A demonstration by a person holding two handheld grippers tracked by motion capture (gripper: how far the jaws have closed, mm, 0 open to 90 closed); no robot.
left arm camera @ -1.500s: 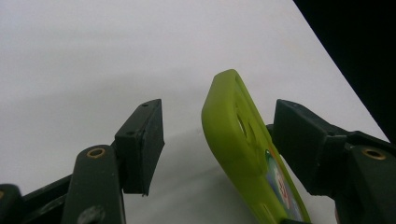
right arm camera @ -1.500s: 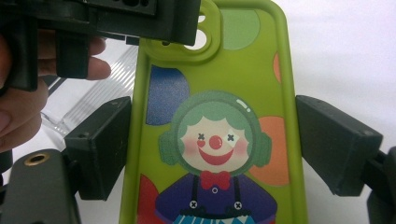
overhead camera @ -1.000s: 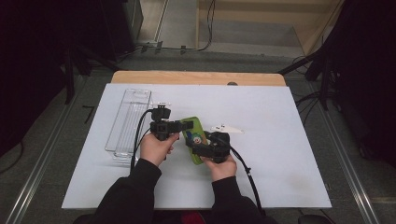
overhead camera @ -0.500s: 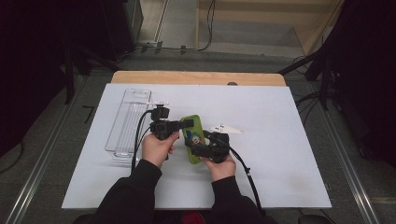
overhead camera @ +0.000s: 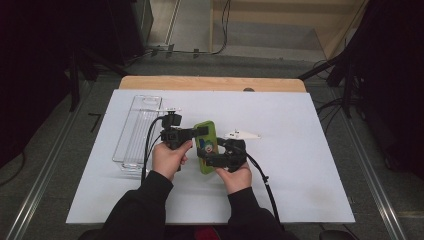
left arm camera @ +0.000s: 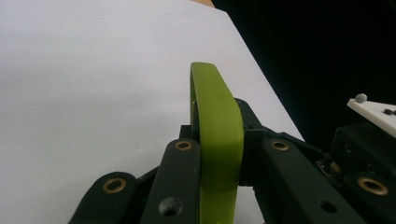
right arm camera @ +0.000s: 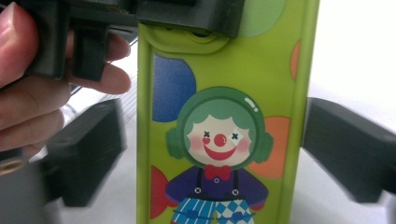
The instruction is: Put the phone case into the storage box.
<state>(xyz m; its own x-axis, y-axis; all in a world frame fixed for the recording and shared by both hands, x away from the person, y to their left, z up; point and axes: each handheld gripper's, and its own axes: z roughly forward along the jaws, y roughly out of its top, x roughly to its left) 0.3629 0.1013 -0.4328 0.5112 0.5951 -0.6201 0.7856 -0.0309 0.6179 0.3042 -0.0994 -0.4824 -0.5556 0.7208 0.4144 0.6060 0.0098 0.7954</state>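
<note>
A lime-green phone case (overhead camera: 207, 131) printed with a clown (right arm camera: 219, 135) lies lengthwise at the middle of the white table (overhead camera: 300, 165). My left gripper (overhead camera: 196, 133) is shut on the case's far end; its jaws clamp the green rim (left arm camera: 219, 140) from both sides. My right gripper (overhead camera: 214, 159) is at the case's near end. In the right gripper view it (right arm camera: 217, 154) is open, one jaw on each side of the case with a gap at both edges. The left jaw there is blurred.
A clear plastic tray (overhead camera: 136, 132) stands left of my left hand. The right gripper's pale top plate (overhead camera: 243, 135) sticks out to the right of the case. The table's wooden back edge (overhead camera: 210, 83) is far off, with bare white surface at right.
The case has swung slightly straighter under the left gripper's hold. Both hands stay almost in place.
</note>
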